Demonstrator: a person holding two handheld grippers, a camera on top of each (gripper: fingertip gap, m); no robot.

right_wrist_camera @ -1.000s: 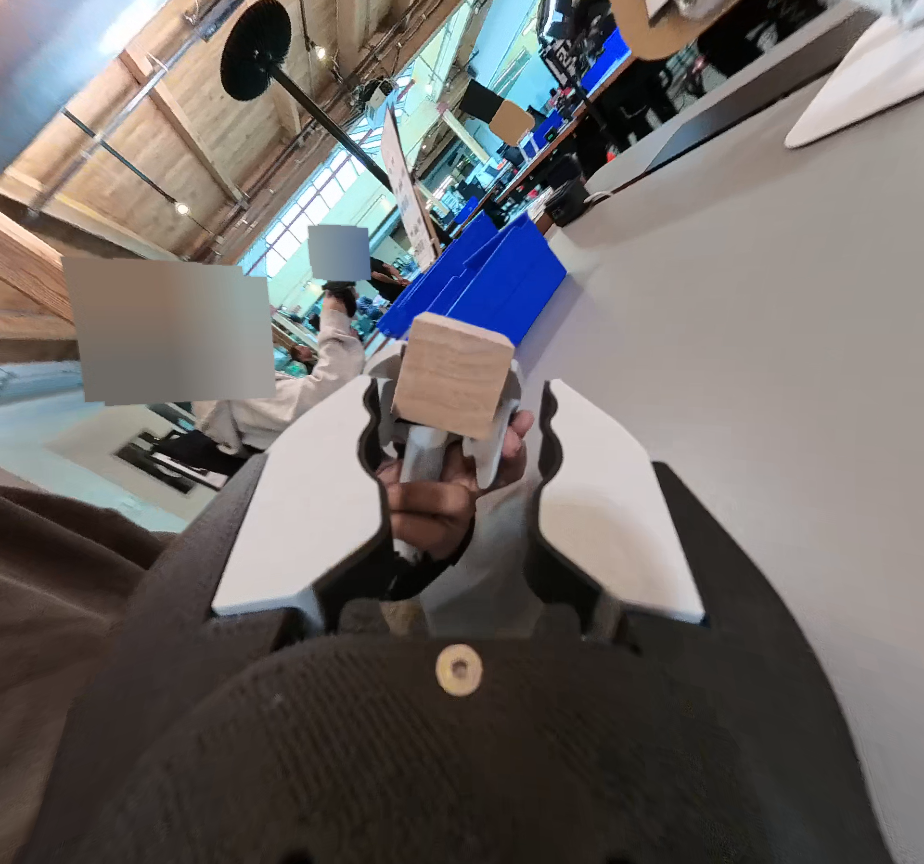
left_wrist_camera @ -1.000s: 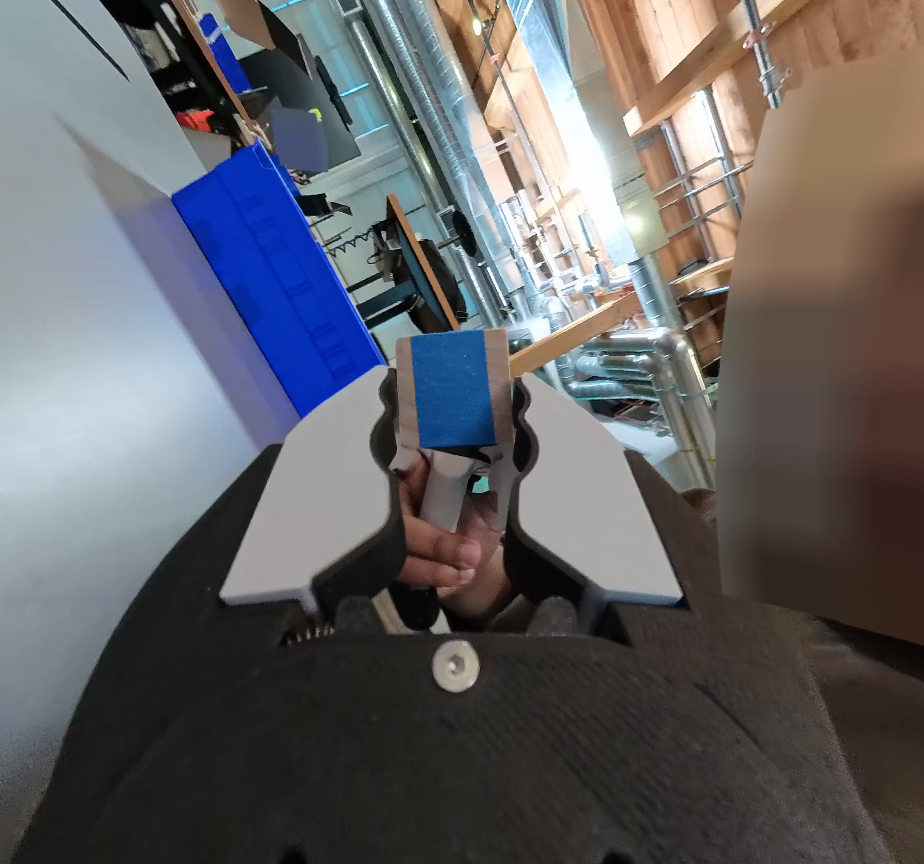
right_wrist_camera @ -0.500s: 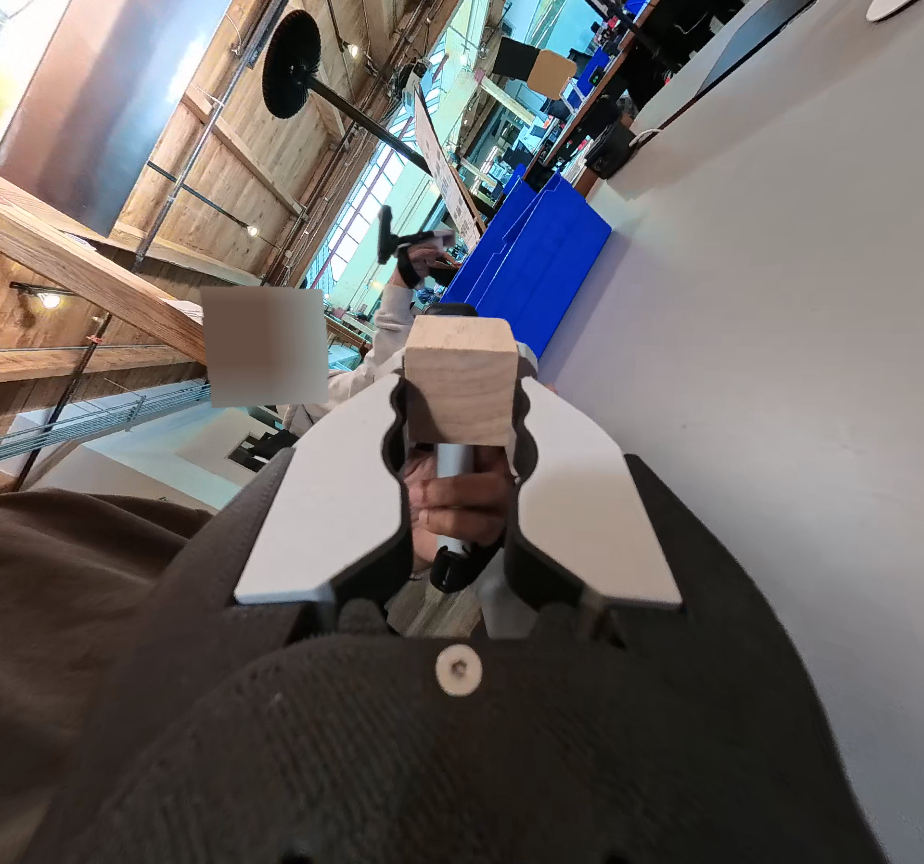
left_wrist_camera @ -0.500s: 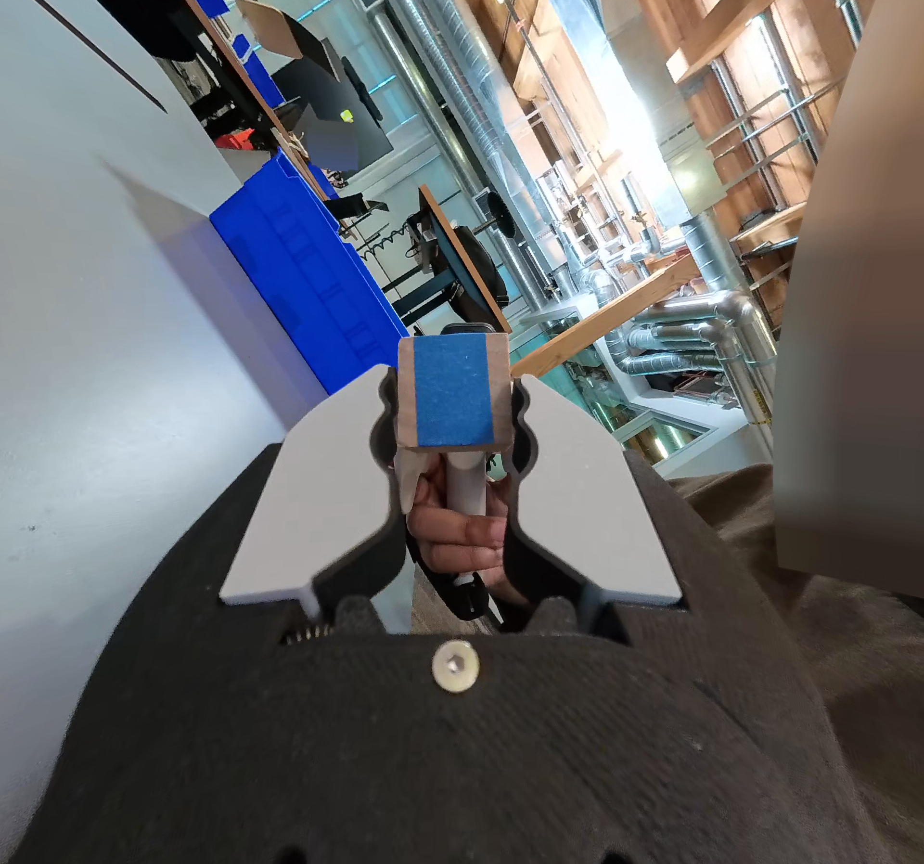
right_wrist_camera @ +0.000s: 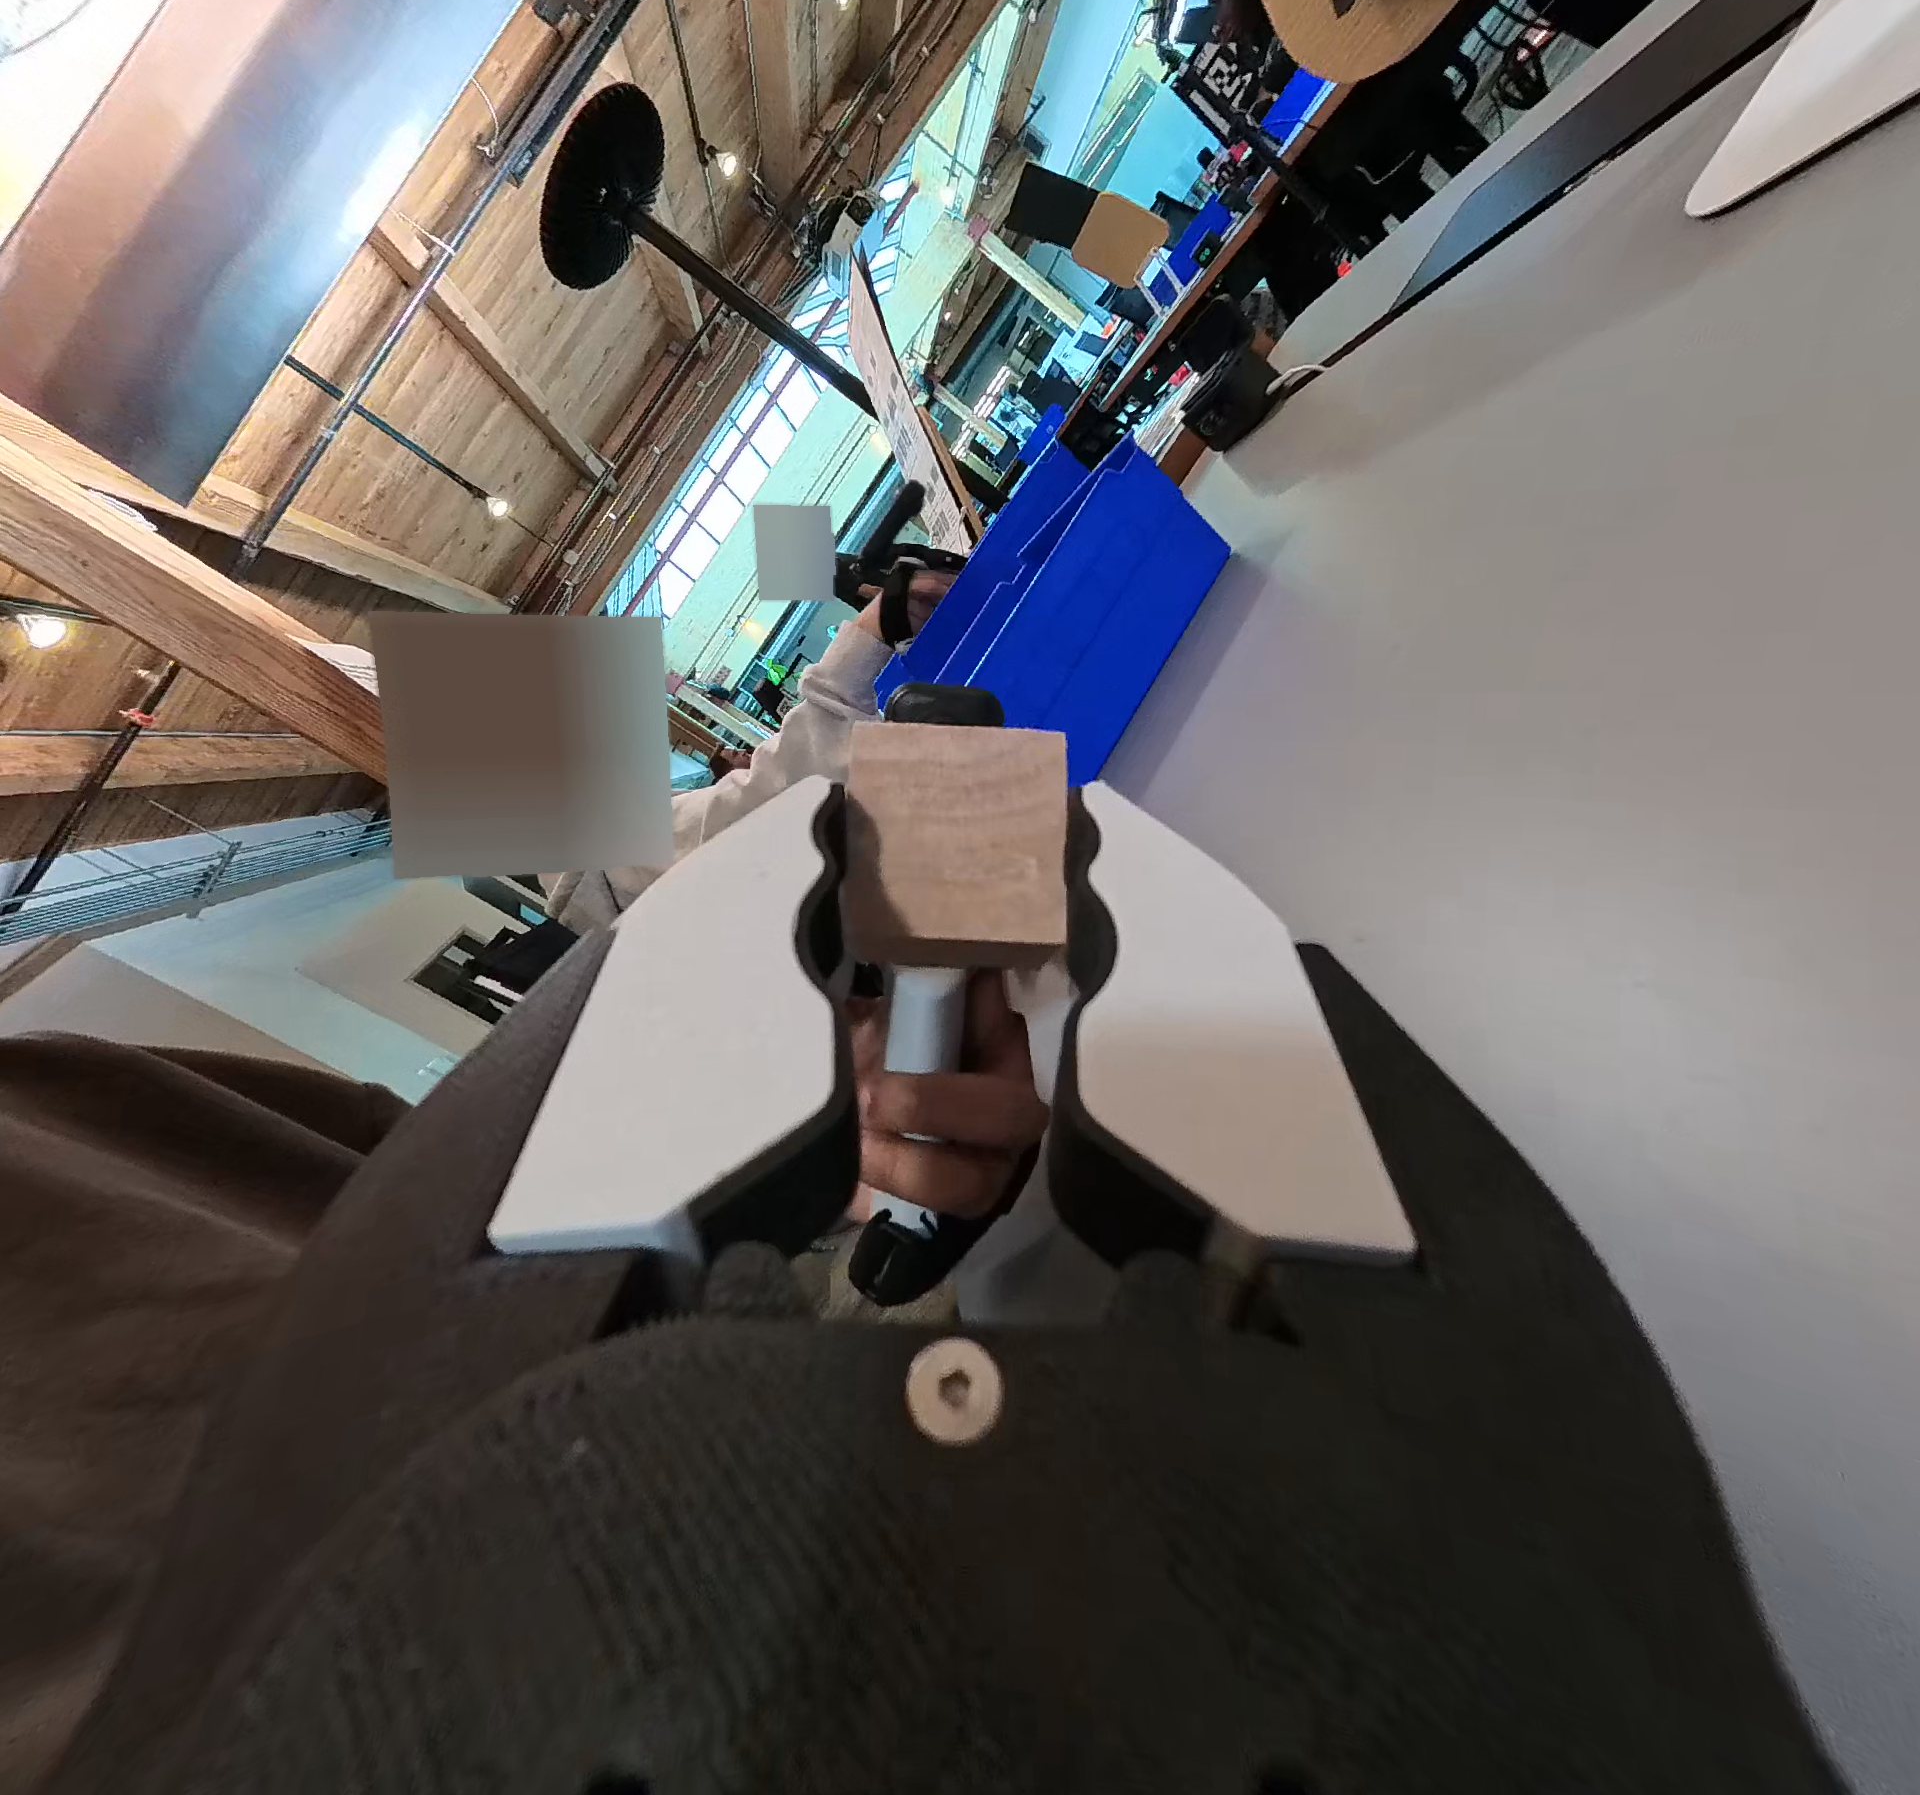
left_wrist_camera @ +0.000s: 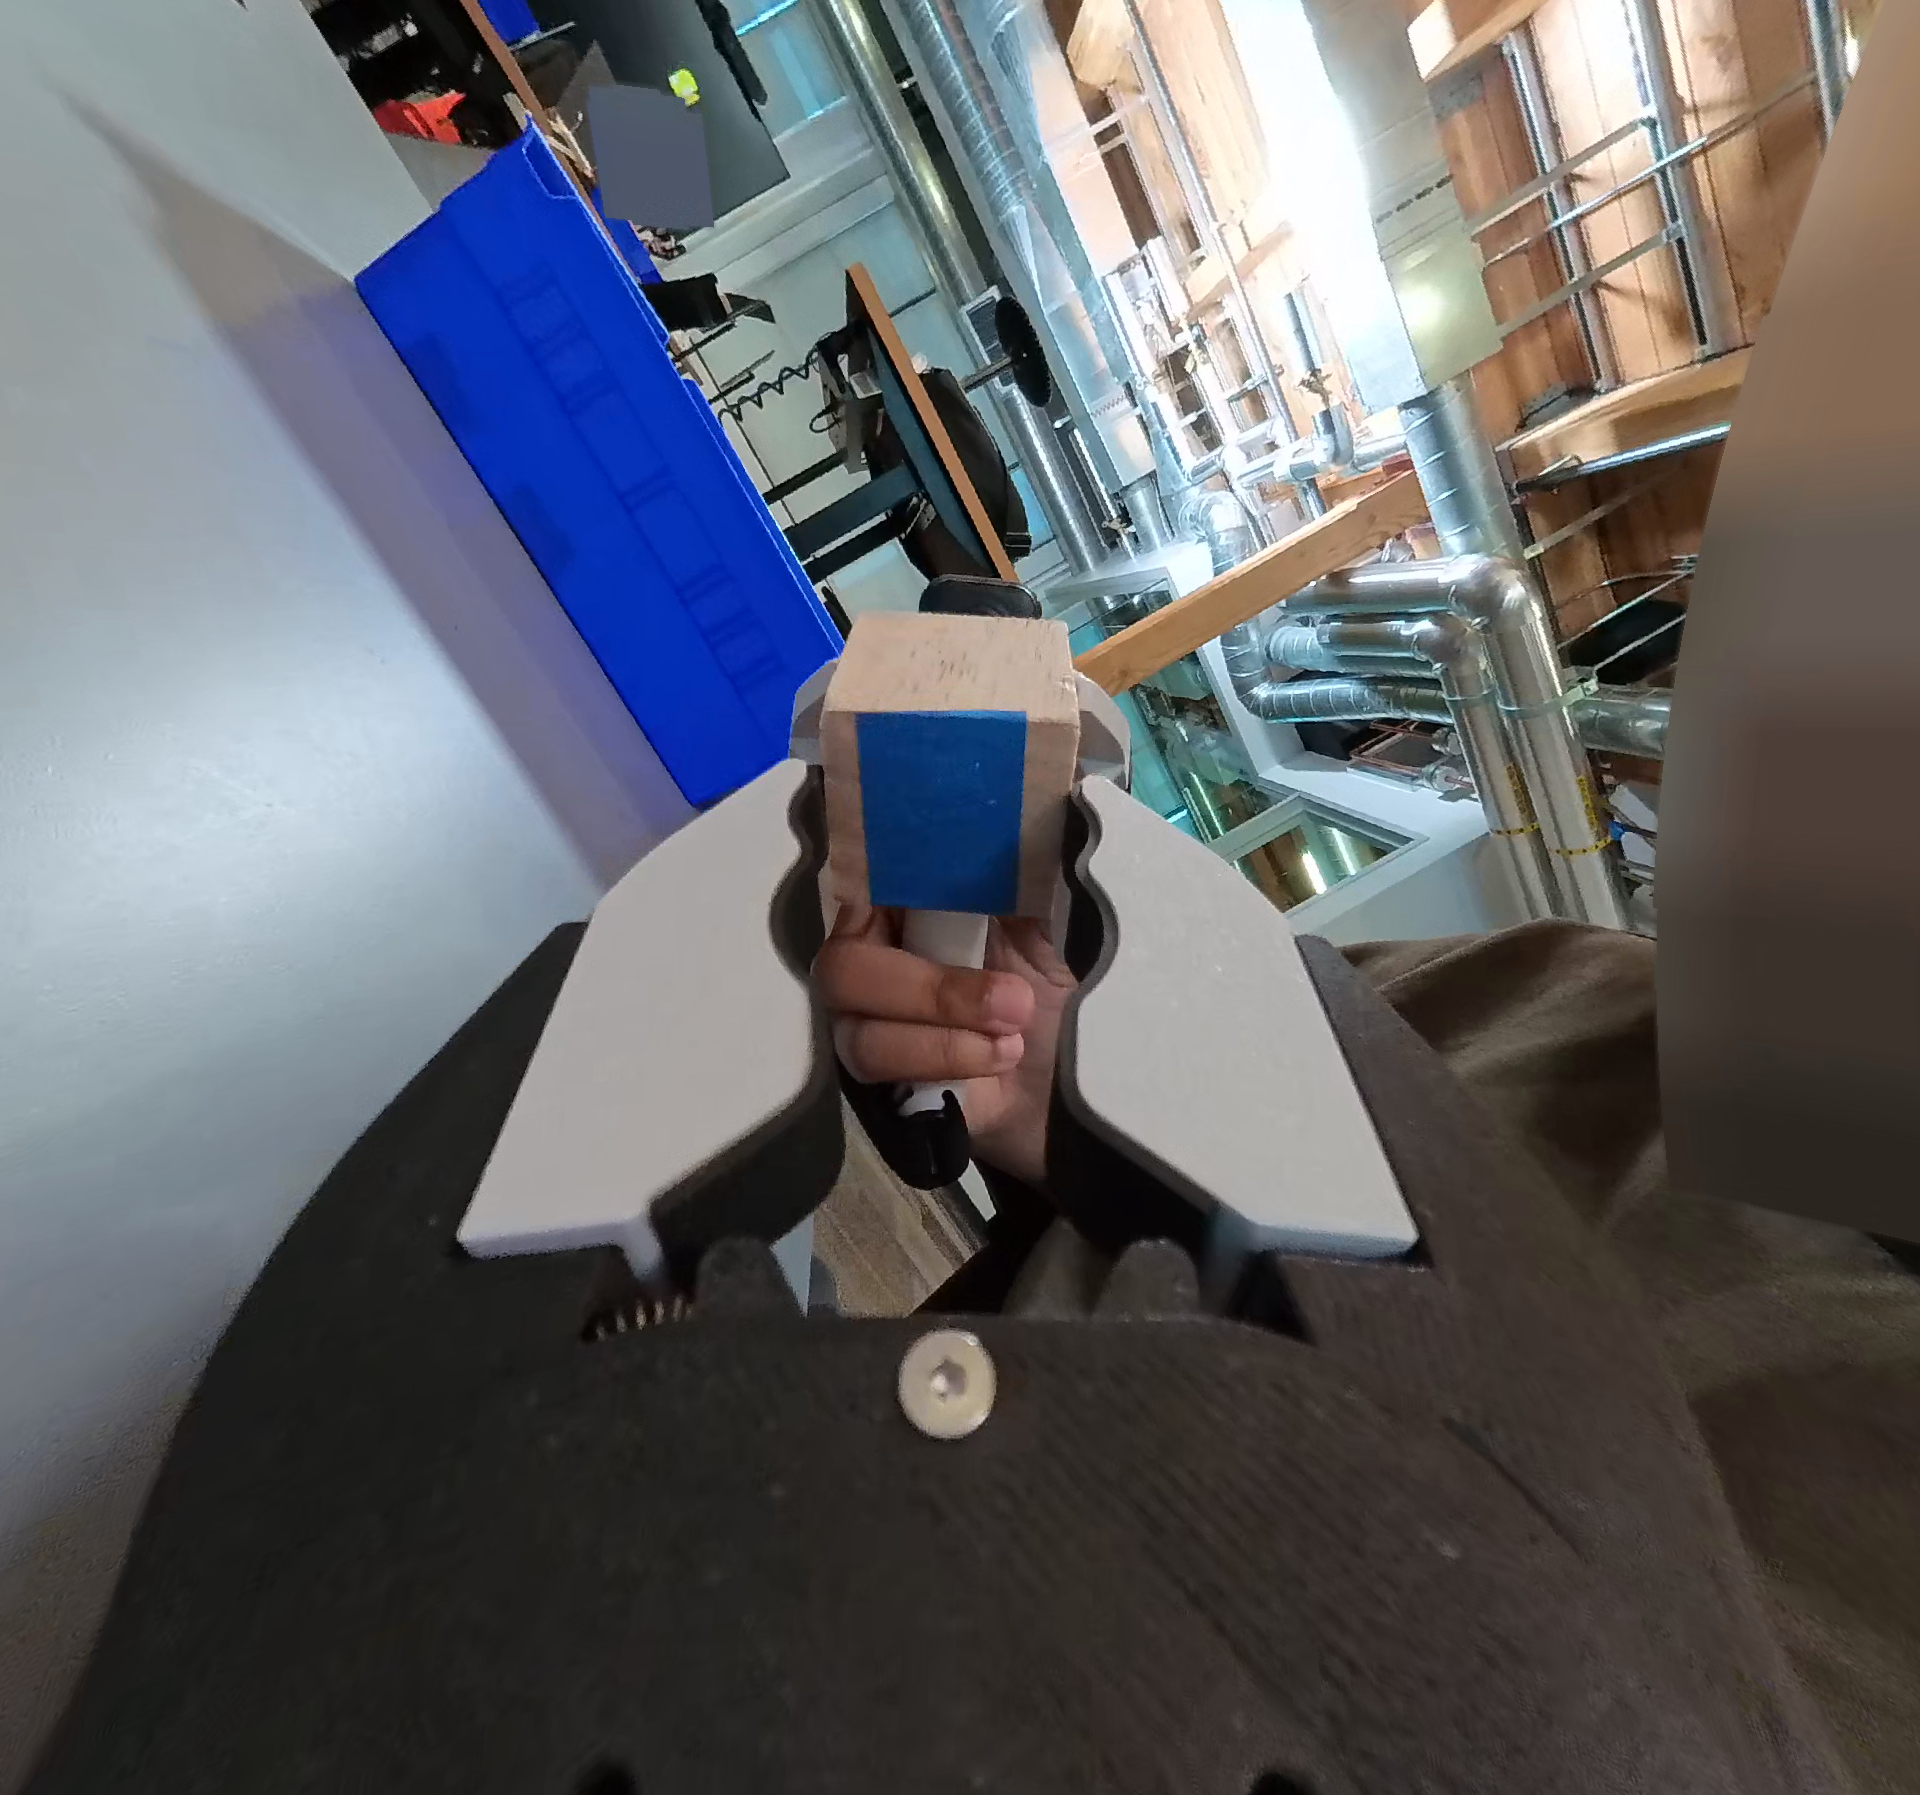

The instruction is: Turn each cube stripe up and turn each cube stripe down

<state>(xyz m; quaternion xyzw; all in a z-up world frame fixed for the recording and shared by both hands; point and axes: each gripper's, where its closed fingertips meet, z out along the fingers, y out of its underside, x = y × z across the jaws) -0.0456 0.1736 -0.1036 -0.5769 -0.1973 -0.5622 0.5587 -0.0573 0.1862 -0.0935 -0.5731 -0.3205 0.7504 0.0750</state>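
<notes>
Fingers [right_wrist_camera: 717,976] of the right gripper [right_wrist_camera: 956,872] have clamped onto the cube [left_wrist_camera: 940,789]; the left gripper [left_wrist_camera: 940,841] grips it too, above the worktop [right_wrist_camera: 1558,810]. Stripe [left_wrist_camera: 940,815] faces left: a mid-air handover, probably.

Each camera sits just behind my gripper's two fingers and looks forward along them, rolled hard to one side. In the left wrist view the grey table [left_wrist_camera: 208,706] stands like a wall on the left edge; in the right wrist view the same table [right_wrist_camera: 1558,810] fills the right edge. Both look close onto one wooden cube [left_wrist_camera: 948,789] [right_wrist_camera: 958,850], from opposite faces. Both also catch the blue bins [left_wrist_camera: 582,519] [right_wrist_camera: 1081,602] farther off, and each sees the other hand [left_wrist_camera: 935,1028] [right_wrist_camera: 951,1137].
</notes>
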